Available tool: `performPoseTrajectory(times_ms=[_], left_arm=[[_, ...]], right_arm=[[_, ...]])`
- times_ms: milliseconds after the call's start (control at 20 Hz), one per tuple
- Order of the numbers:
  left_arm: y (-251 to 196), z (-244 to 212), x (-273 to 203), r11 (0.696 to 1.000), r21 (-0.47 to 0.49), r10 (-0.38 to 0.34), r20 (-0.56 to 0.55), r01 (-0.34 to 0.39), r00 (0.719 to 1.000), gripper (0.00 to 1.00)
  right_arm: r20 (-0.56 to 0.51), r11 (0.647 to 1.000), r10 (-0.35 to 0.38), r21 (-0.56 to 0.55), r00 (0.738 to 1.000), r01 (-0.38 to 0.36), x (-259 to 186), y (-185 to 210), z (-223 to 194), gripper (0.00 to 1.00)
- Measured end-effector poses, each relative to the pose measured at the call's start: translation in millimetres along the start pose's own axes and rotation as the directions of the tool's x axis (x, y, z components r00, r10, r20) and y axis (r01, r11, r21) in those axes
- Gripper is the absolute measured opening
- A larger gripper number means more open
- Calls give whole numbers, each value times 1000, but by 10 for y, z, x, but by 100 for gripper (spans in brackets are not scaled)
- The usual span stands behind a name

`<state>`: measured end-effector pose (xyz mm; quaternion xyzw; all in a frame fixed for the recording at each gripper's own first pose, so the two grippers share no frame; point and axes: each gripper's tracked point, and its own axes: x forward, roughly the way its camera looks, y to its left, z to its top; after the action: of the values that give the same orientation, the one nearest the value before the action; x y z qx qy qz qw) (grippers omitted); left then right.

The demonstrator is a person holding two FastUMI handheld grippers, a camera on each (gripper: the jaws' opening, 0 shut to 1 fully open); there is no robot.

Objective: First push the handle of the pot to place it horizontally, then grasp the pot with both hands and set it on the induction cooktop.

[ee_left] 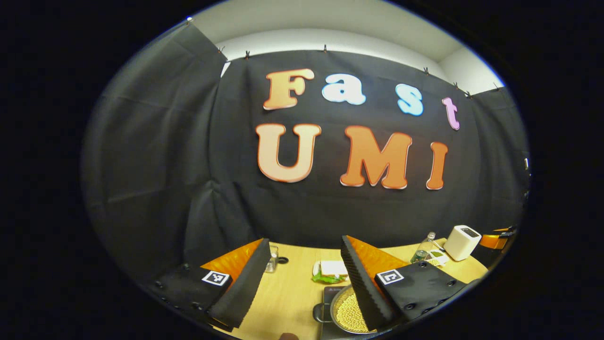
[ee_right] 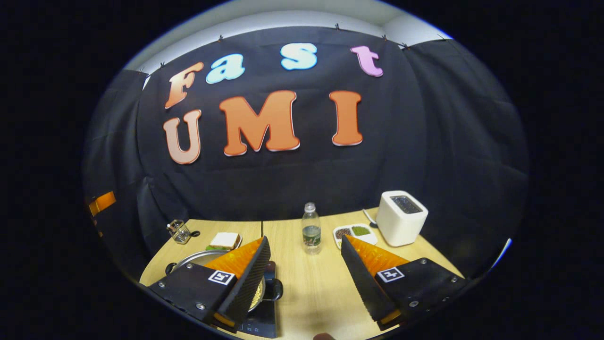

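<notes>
Hovering above the counter [ee_right: 311, 278], both hand-held grippers sit raised with fingers spread wide and nothing between them.

Left hand-held gripper [ee_left: 304, 276]: open, empty; its right finger overlaps the pot [ee_left: 347, 311] in the left gripper view, contact cannot be told.

Right hand-held gripper [ee_right: 304, 274]: open, empty; its left finger hides much of the pot in the right gripper view.

Pot: shallow metal, filled with pale yellow grains, side handle [ee_right: 275, 289] showing toward the right gripper. It appears to rest already on the induction cooktop [ee_right: 257, 323], whose dark surface shows under and in front of it. Judgement: placement looks done or nearly so; whether the pot is centred cannot be told.

Surroundings: water bottle [ee_right: 310, 229], white toaster [ee_right: 401, 218], small divided dish [ee_right: 351, 232], sandwich on a plate [ee_right: 224, 241], glass jar [ee_right: 178, 230], all well apart from the pot.

Risks from here:
- A low sweep of the fingers could clip the rim or handle, sliding the pot off-centre or scattering grains.
- The right gripper swinging forward could topple the upright bottle.
- A one-sided regrip would tilt the loaded pot.
</notes>
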<state>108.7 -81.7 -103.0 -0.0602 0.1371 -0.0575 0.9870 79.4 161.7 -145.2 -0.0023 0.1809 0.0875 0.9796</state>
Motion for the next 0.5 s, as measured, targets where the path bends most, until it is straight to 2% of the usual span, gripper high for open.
performPoseTrajectory(times_ms=[100, 250, 300, 400, 500], left_arm=[[151, 259, -221, 1000, -5, 21, 19, -21, 1000, 99], [557, 697, -580, 994, -3, 105, 84, -105, 991, 99], [661, 858, -694, 992, 3, 122, 108, -123, 987, 96], [796, 1108, -919, 989, 15, 146, 144, -150, 979, 99], [837, 1291, -1101, 988, 28, 145, 165, -151, 976, 99]], right_arm=[[60, 1000, 0, -7, 998, 0, -261, -105, 335, 94], [143, 999, -14, -27, 990, 18, -593, -338, 734, 94], [156, 999, -27, -39, 987, 33, -689, -427, 817, 94], [176, 997, -37, -53, 984, 47, -869, -547, 931, 94], [181, 998, -39, -50, 983, 49, -1002, -635, 1003, 94]])
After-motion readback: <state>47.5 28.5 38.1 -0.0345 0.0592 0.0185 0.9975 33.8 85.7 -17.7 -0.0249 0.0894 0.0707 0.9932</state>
